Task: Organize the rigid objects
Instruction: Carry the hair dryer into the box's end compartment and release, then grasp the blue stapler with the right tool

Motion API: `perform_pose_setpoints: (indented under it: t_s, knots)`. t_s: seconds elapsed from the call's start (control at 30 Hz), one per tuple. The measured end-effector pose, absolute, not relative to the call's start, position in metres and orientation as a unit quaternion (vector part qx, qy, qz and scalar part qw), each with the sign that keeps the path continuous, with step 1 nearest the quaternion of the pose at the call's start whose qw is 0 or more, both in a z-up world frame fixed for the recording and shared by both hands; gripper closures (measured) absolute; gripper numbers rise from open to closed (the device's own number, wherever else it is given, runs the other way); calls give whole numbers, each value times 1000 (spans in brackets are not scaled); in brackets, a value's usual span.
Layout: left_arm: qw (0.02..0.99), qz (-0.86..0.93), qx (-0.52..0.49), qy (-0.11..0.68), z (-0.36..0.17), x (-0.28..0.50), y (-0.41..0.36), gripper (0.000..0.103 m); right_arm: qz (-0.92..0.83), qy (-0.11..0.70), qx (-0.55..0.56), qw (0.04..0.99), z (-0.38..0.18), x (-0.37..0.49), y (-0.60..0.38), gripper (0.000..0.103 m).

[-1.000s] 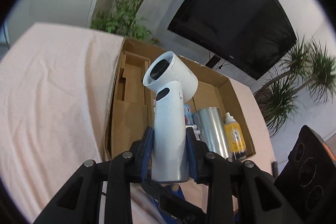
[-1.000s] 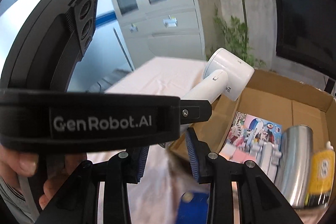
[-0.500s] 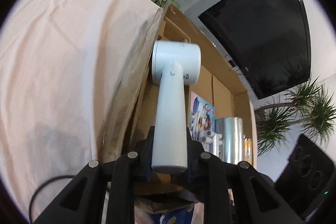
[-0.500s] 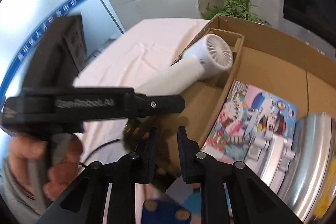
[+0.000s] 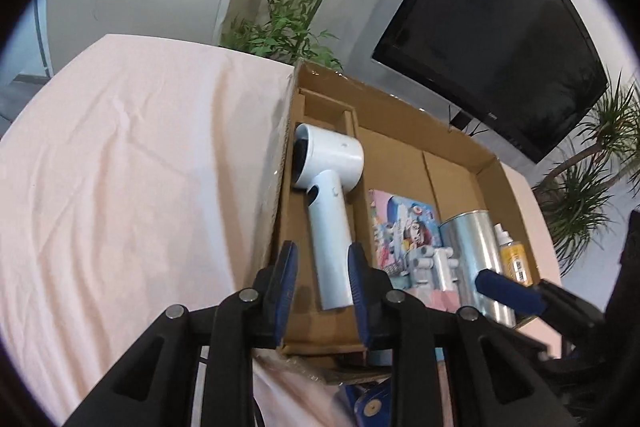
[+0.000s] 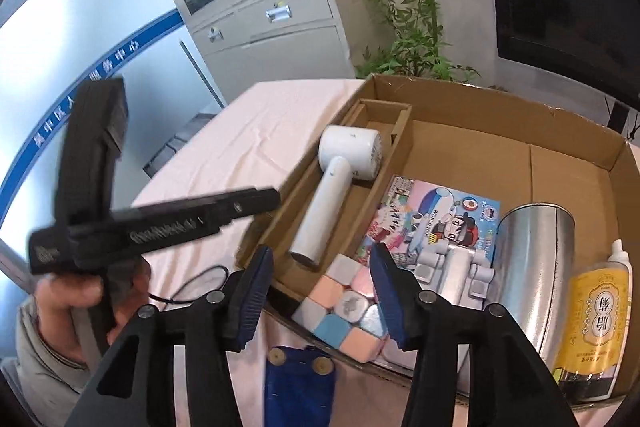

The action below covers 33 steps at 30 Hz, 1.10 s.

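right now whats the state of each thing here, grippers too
hair dryer: lying flat in the box's narrow left compartment, released
left gripper: open, fingers either side of the handle end
right gripper: open, empty
steel tumbler: lying on its side
yellow bottle: capped
cardboard box: open

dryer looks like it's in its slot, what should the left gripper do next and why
Probably draw the left gripper straight back. The hair dryer already lies in the narrow compartment of the cardboard box, and the fingers stand open on either side of its handle without gripping it, so pulling back should clear it without nudging it.
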<state>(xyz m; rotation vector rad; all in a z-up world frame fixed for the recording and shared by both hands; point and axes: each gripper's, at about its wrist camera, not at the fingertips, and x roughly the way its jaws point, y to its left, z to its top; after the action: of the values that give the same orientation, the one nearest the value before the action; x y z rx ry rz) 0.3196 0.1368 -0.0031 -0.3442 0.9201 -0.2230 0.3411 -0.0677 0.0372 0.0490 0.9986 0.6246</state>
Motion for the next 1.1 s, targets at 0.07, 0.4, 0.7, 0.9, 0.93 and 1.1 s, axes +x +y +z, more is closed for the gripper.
perform_pose_setpoints:
  t_s: [0.07,0.4,0.7,0.9,0.93,1.1]
  knots:
    - [898,-93,-131,409,8,301,132,75,308,463,26,831,46,326,-68,54]
    - [936,-38,-25,348,5,175,111,1,305,482,43,820,5,224,-118,0]
    - [885,-79,-161,430,-50,153,108,1,272,527,-58,803,-66,186,-71,54]
    - [889,-83,-151,424,-46,144,91,1,266,500,-121,815,-62,155,-87,55]
    - [889,-87,-151,424,-46,142,87,1,259,496,-137,817,-59,147,-96,55]
    - [886,-115,-148,425,-47,144,62,1,180,477,-240,826,-53,118,-162,55]
